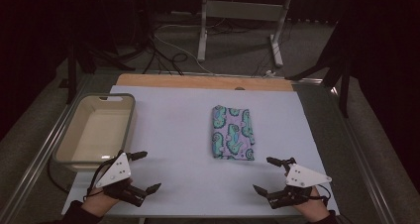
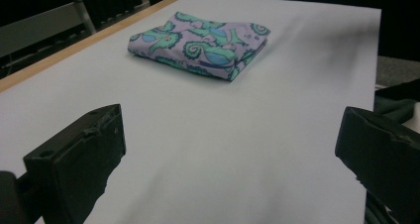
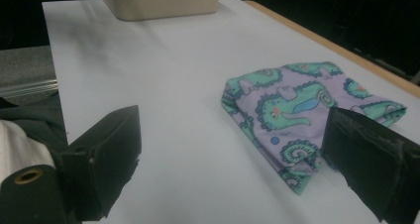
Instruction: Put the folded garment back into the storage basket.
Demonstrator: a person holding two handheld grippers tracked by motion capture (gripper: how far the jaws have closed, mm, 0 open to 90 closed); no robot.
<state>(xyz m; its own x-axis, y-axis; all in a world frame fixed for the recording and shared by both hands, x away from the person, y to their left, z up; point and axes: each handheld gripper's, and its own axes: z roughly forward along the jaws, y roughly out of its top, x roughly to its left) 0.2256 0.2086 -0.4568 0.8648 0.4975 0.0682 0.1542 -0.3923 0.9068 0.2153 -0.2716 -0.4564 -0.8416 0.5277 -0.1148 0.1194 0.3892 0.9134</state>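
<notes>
A folded cloth [image 1: 233, 133], lilac with green chameleon prints, lies flat near the middle of the white table cover [image 1: 173, 135]. My left gripper [image 1: 147, 171] rests open at the front left, its jaws wide apart and empty. At the front right my right gripper [image 1: 265, 174] is open too, nothing between its jaws, just short of the cloth's near corner. The left gripper view has the cloth [image 2: 198, 44] well ahead of the jaws. In the right gripper view the cloth [image 3: 297, 112] lies close, partly behind the right-hand jaw.
A beige plastic tub [image 1: 96, 130] stands empty at the table's left edge, just beyond my left gripper; its base also appears as the tub [image 3: 158, 1] far off. A wooden strip [image 1: 203, 81] runs along the far table edge. Metal frame legs and cables lie on the floor beyond.
</notes>
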